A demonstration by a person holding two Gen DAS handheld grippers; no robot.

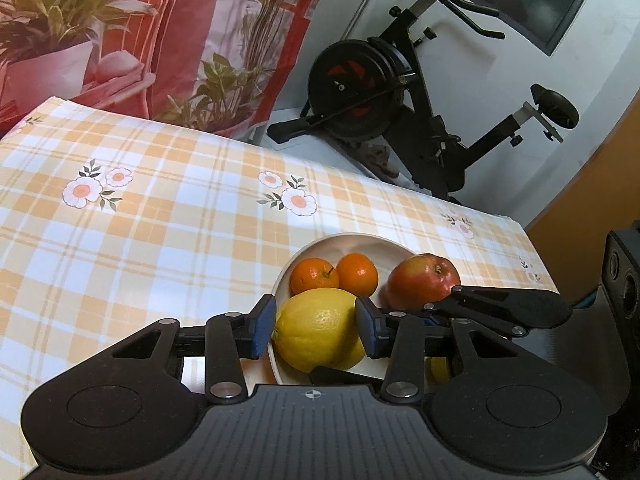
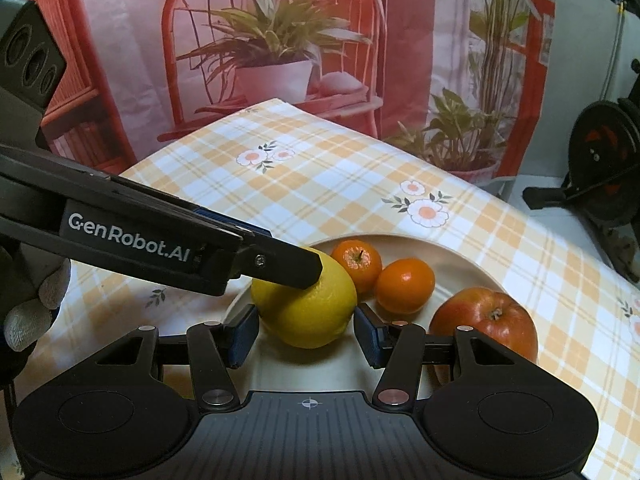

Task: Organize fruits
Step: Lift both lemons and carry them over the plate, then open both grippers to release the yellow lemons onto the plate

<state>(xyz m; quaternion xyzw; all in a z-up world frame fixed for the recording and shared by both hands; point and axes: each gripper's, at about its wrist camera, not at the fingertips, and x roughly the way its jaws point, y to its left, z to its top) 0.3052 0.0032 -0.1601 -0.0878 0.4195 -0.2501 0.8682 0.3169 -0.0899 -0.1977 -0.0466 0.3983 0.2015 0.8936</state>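
Note:
A yellow lemon (image 1: 316,328) (image 2: 308,308) lies at the near side of a white plate (image 1: 340,238) (image 2: 460,256). Both grippers are on it. My left gripper (image 1: 316,328) has its blue pads against the lemon's two sides. In the right wrist view one of its fingers (image 2: 280,264) lies across the lemon's top. My right gripper (image 2: 306,334) also clasps the lemon, pads touching both sides. Its fingers (image 1: 512,304) reach in from the right in the left wrist view. Two tangerines (image 1: 314,276) (image 2: 404,286) and a red apple (image 1: 424,280) (image 2: 484,320) share the plate.
The plate stands on an orange-checked tablecloth (image 1: 160,220) near the table's right edge. A printed backdrop with plants (image 2: 280,60) hangs behind the table. An exercise bike (image 1: 380,92) stands beyond the far edge. A gloved hand (image 2: 32,320) holds the left gripper.

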